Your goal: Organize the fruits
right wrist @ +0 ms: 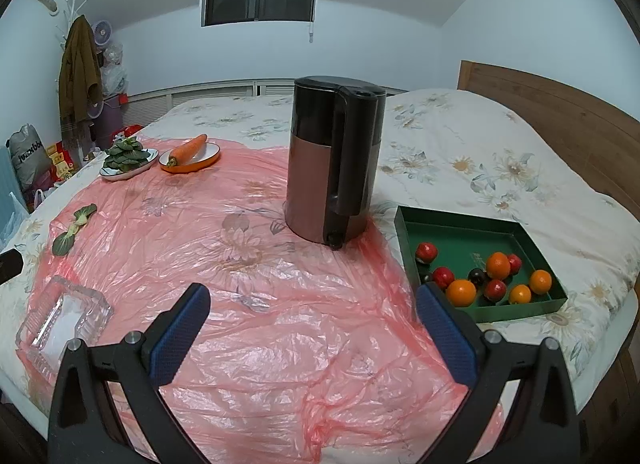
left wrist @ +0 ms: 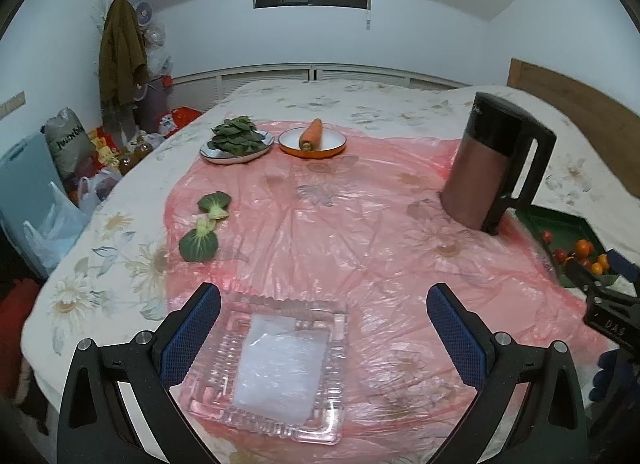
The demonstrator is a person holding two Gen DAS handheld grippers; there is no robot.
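Observation:
A green tray (right wrist: 448, 224) at the right holds several small fruits: oranges (right wrist: 461, 291) and red ones (right wrist: 426, 251). It also shows at the right edge of the left wrist view (left wrist: 560, 224). A clear glass dish (left wrist: 276, 360) lies empty on the pink plastic sheet, also in the right wrist view (right wrist: 64, 316). My left gripper (left wrist: 324, 312) is open, its left finger over the dish's edge. My right gripper (right wrist: 314, 312) is open and empty above the sheet, its right finger (right wrist: 442, 328) close to the tray's near left corner.
A brown and black kettle (right wrist: 332, 164) stands mid-bed beside the tray. At the back, a plate of greens (left wrist: 236, 140) and an orange bowl with a carrot (left wrist: 312, 136). Two bok choy pieces (left wrist: 204, 232) lie at the left. A wooden headboard (right wrist: 560, 120) is right, floor clutter left.

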